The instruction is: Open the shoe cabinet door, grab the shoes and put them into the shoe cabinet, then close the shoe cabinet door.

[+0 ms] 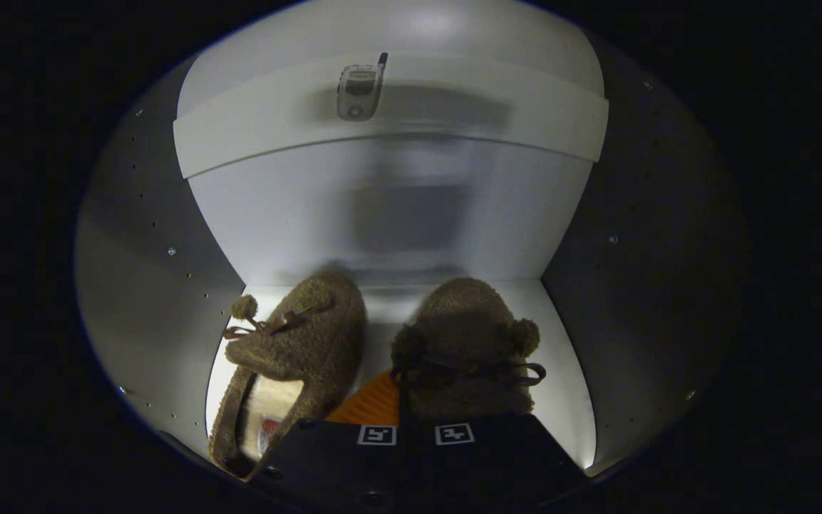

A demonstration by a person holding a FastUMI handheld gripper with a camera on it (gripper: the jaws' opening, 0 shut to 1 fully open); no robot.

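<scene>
Slippers [297, 350] lay as a pair on the cabinet [154, 235] floor, just ahead of the claw [414, 435], one to either side of its line. The left one rested slightly tilted with its lining showing; the right one [464, 343] sat directly before the fingers, its heel hidden behind them.

Claw state: the fingers appeared drawn close together, but the tips were dark and partly hidden, so whether they pinched the right slipper or merely rested near it could not be told.

Progress, judged: the door was evidently open and both shoes were already inside. Release, if still needed, withdrawal and closing the door remained.

Clearances: the back panel [389, 214] stood well beyond the toes. A shelf edge [397, 107] ran overhead, with a small handset-like object [359, 87] on or against it. Side walls flanked the slippers closely, and the left slipper lay near the left wall. Room for a straight pull-back looked adequate; sideways movement looked tight.
</scene>
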